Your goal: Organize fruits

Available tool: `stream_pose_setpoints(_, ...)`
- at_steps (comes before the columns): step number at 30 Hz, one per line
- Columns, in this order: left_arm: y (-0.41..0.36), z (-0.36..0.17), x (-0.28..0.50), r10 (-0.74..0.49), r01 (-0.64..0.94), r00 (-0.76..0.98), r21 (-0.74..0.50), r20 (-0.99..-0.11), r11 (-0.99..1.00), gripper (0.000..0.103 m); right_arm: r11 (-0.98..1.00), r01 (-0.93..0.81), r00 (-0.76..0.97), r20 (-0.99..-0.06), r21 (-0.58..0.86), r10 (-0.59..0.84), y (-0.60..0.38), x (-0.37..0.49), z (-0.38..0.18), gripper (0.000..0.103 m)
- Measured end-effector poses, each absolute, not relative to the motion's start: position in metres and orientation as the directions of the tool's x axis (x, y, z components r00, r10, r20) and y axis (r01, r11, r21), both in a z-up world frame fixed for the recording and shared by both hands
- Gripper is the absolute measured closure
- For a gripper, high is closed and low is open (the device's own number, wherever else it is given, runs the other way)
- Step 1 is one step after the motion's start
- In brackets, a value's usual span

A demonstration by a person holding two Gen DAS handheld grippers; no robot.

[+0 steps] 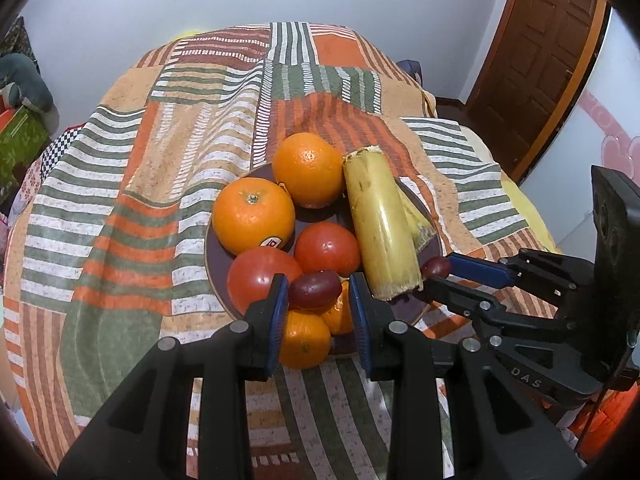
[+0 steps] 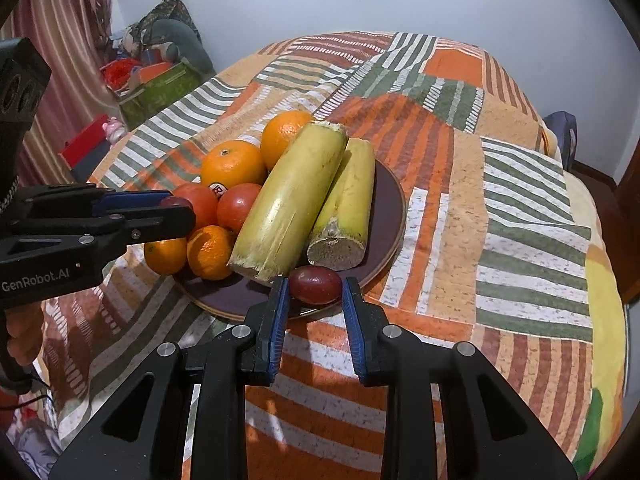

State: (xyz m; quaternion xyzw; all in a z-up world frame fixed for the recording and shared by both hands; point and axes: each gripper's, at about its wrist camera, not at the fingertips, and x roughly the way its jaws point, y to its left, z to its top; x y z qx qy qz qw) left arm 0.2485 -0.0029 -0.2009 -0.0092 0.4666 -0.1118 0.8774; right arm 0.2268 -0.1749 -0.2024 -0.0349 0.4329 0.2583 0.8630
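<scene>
A dark purple plate on the patchwork cloth holds two oranges, two tomatoes, two tangerines and two yellow-green cane pieces. My left gripper holds a dark red grape between its pads, above the fruit. My right gripper holds another dark red grape at the plate's near edge, beside the cane ends.
The striped patchwork cloth covers the whole surface and drops off at the edges. A green box with clutter stands at the far left. A wooden door is at the right.
</scene>
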Motion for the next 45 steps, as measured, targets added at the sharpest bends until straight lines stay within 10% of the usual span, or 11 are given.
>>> stream_pose_setpoints(19, 0.005, -0.165, 0.229, -0.181, 0.156, 0.625, -0.106, -0.76, 0.982, 0.061, 0.871, -0.459, 0.552, -0.712, 0.175, 0.434, -0.19, 0.22, -0.168, 0.07)
stream_pose_setpoints(36, 0.005, -0.014, 0.113, -0.145, 0.13, 0.9, -0.064, -0.411, 0.989, 0.06, 0.863, -0.491, 0.804, -0.319, 0.119, 0.502, -0.209, 0.114, -0.012, 0.069)
stream_pose_setpoints(45, 0.002, 0.021, 0.058, -0.073, 0.067, 0.963, -0.033, -0.261, 0.997, 0.031, 0.87, -0.48, 0.842, -0.217, 0.116, 0.494, -0.206, 0.085, 0.011, 0.046)
